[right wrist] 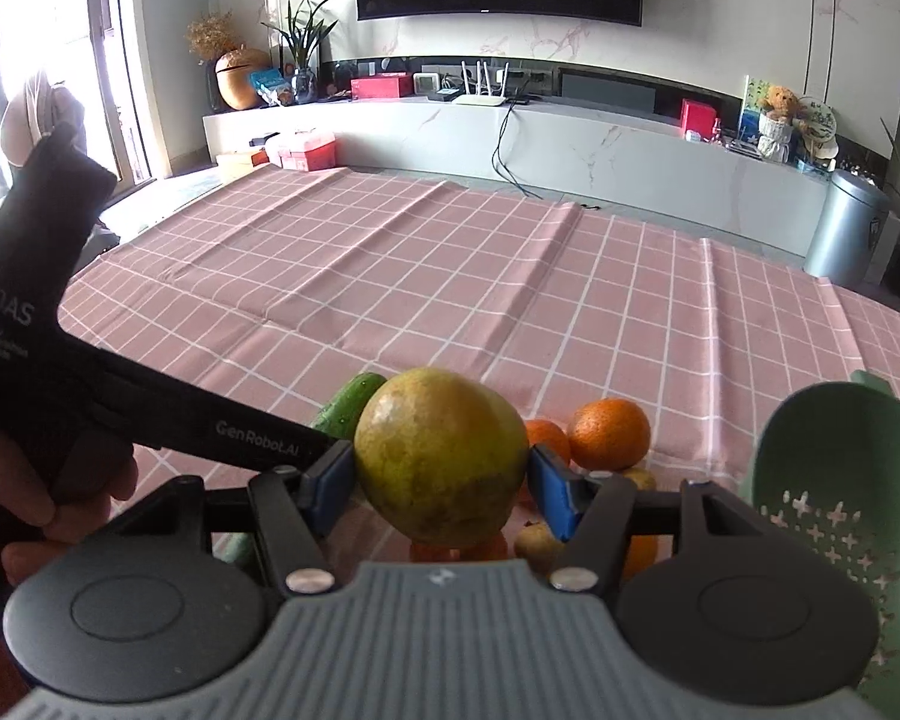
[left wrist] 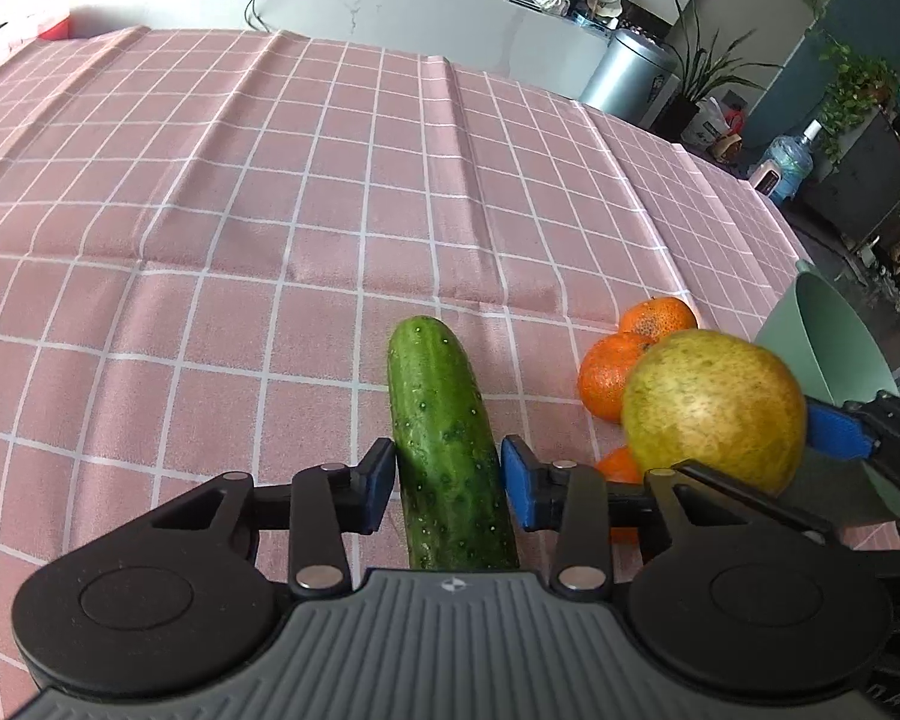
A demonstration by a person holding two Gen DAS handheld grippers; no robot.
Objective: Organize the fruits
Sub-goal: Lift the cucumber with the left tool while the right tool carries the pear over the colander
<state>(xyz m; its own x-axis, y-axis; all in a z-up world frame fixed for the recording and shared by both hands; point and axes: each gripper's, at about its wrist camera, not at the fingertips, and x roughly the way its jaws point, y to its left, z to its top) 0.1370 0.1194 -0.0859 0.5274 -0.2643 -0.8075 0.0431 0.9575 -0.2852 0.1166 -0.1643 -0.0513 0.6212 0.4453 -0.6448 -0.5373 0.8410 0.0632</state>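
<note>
My left gripper (left wrist: 449, 477) is shut on a green cucumber (left wrist: 444, 438) that points away from me just above the pink checked tablecloth (left wrist: 270, 210). My right gripper (right wrist: 441, 483) is shut on a large yellow-green fruit (right wrist: 441, 456) and holds it above the cloth; the same fruit shows at the right of the left wrist view (left wrist: 714, 408). Oranges (left wrist: 609, 375) lie on the cloth beyond and under it, also in the right wrist view (right wrist: 609, 432). A green perforated basket (right wrist: 840, 498) stands at the right.
Small yellowish fruits (right wrist: 537, 543) lie under the right gripper. The left gripper's black body (right wrist: 150, 414) crosses the left of the right wrist view. Beyond the table's far edge stand a white cabinet (right wrist: 570, 138) and a metal bin (right wrist: 846, 228).
</note>
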